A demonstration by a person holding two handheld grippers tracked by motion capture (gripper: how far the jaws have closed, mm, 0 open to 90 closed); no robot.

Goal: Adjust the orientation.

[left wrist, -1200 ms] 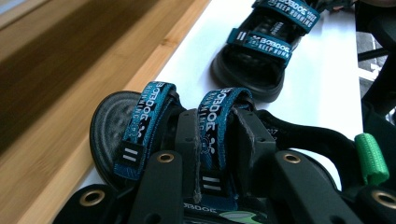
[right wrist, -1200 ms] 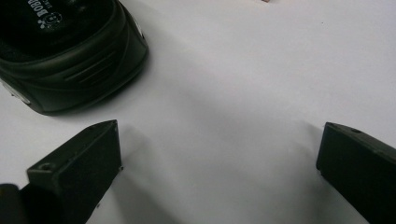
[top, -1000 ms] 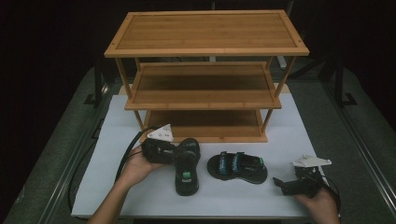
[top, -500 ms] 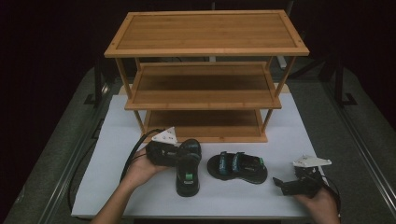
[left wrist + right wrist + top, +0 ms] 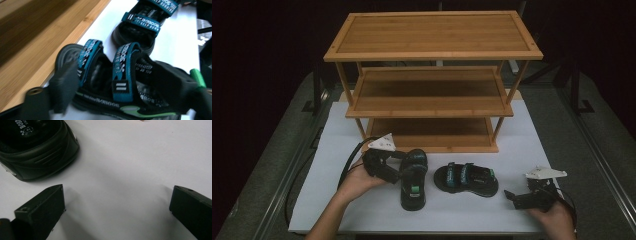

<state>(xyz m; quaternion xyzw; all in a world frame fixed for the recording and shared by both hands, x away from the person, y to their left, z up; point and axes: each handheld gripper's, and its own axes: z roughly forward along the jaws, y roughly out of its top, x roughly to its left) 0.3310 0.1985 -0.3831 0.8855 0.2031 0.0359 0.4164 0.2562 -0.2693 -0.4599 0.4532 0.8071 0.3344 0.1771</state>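
Note:
A black sandal with teal straps (image 5: 412, 183) lies on the white table top in front of the rack, sole down. My left gripper (image 5: 403, 167) reaches in from the left, and its jaws have just been opening. They now stand wide on either side of that sandal (image 5: 120, 82) without pressing it. The matching sandal (image 5: 466, 179) lies just to the right, lengthwise across the table. My right gripper (image 5: 513, 196) rests open near the front right corner. There is bare table between its jaws (image 5: 117, 192), and the second sandal's end (image 5: 37, 147) lies ahead to their left.
A three-tier bamboo rack (image 5: 432, 90) stands at the back of the white table top (image 5: 522, 150), with all its shelves bare. Its bottom shelf (image 5: 37, 37) lies close beside the left sandal. Black cable loops behind my left hand (image 5: 354, 155).
My left hand has shifted only slightly beside the sandal. Both sandals and my right hand stay where they were.

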